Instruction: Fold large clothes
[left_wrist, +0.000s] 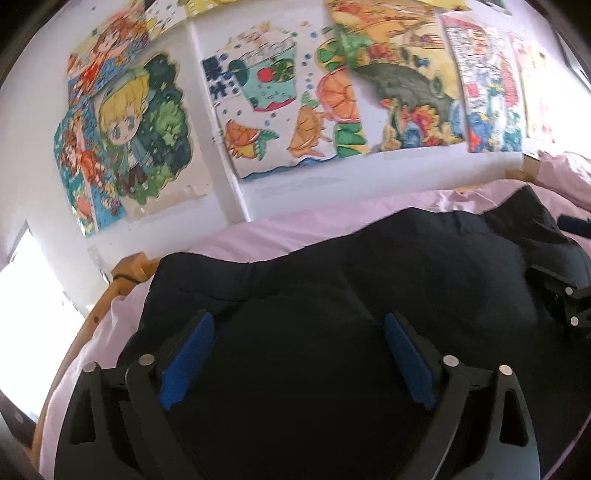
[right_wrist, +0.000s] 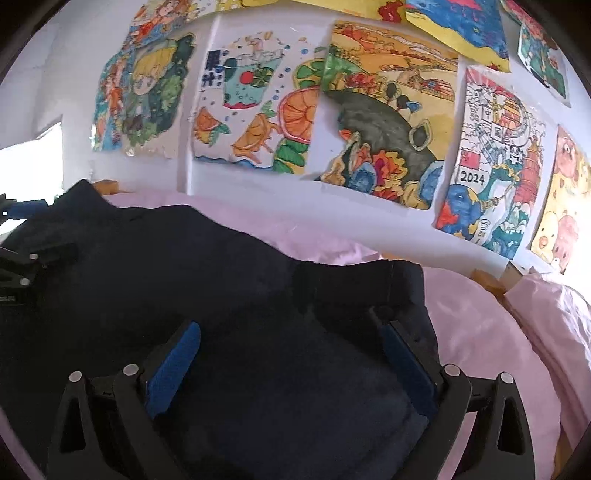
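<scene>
A white wall (right_wrist: 258, 192) fills the top of both views. It is covered with bright drawings (right_wrist: 384, 122) of fish, oranges and a cartoon child, stuck side by side.

Below the wall is a bed with a pink sheet (right_wrist: 480, 332). A bit of the wooden bed frame (left_wrist: 129, 269) shows at the edge on the left.

The dark blue garment (left_wrist: 369, 277) lies spread across the pink sheet. It takes up most of the lower half of each view. Its far edge looks bumpy and reaches close to the wall.

The left gripper (left_wrist: 297, 354) sits low over the left part of the garment. Its jaws are released and stand wide apart, with the cloth lying under them and nothing pinched.

The right gripper (right_wrist: 290, 358) sits over the right part of the garment, near its right edge. Its jaws are released too, wide apart, with only flat cloth beneath.

Each gripper has blue pads (right_wrist: 173, 365) on black fingers.
</scene>
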